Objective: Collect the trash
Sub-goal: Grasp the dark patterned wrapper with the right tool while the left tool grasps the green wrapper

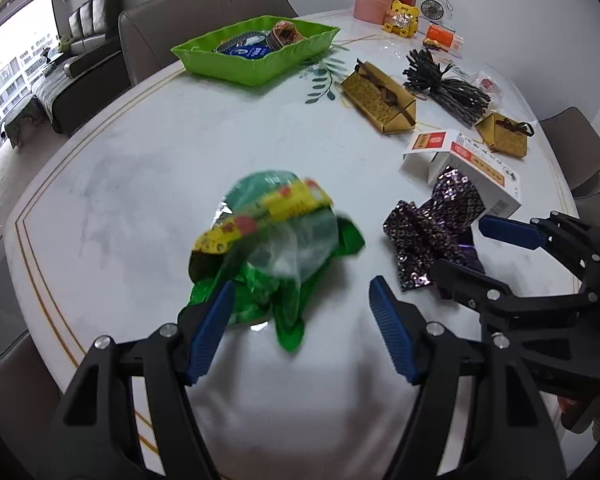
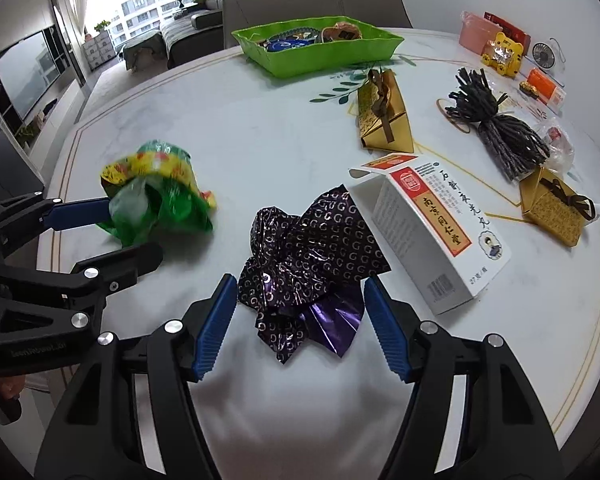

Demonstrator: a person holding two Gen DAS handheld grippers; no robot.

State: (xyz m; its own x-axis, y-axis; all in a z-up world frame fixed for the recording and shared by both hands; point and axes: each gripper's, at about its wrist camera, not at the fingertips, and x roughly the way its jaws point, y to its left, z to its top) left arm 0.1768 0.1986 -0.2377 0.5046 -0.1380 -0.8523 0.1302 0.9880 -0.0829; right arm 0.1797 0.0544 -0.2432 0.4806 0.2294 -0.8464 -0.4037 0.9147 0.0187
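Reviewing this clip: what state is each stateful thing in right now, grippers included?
left gripper: open, around green wrapper, not gripping
right gripper: open, flanking purple wrapper
green wrapper: crumpled, on table
purple wrapper: crumpled, on table
white box: lying flat, end flap open
green tray: holds some items

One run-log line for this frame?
left gripper: open, at green wrapper | right gripper: open, around purple foil wrapper | nothing held

Both wrist cameras look steeply down from close above the desk (image 1: 140,168), side by side, sharing the green tray (image 1: 256,46).
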